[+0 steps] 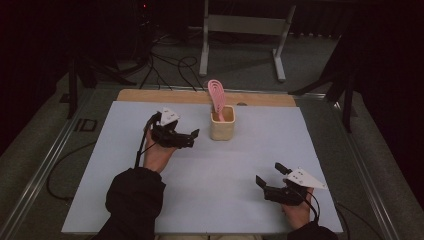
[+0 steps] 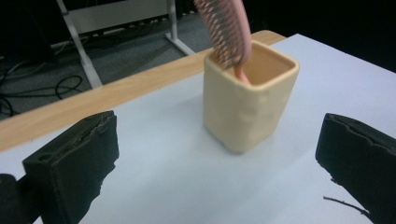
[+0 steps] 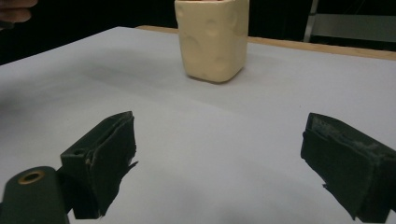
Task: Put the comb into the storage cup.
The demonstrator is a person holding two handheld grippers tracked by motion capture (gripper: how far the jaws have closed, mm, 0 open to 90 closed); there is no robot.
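Dark floor with loose black cables (image 1: 165, 65) and the grey legs of a stand (image 1: 240, 40) lies beyond a pale blue-white surface (image 1: 210, 170), which has a strip of bare wood (image 1: 150, 96) along its far edge. Toward the far middle of the surface stands a cream cup (image 1: 222, 122), squarish with rounded corners and upright, its wall faintly dimpled in the right gripper view. A pink slotted spatula (image 1: 216, 95) stands in the cup, handle down inside it and its head sticking up above the rim, leaning a little to the left in the high view. The left gripper (image 1: 192, 136) is held above the surface just beside the cup on its left, pointing toward it but apart from it; its jaws are spread wide with nothing between them, and in the left gripper view the cup sits between and beyond the two black pads (image 2: 79, 163). A dark sleeve (image 1: 135, 200) covers the forearm behind that hand. The right gripper (image 1: 270, 175) is near the front right part of the surface, well apart from the cup, pointing left and slightly away from the person; its jaws also stand wide apart and hold nothing. In the right gripper view the cup stands far off past the pads, above the gap between them, and bare surface lies between it and them.
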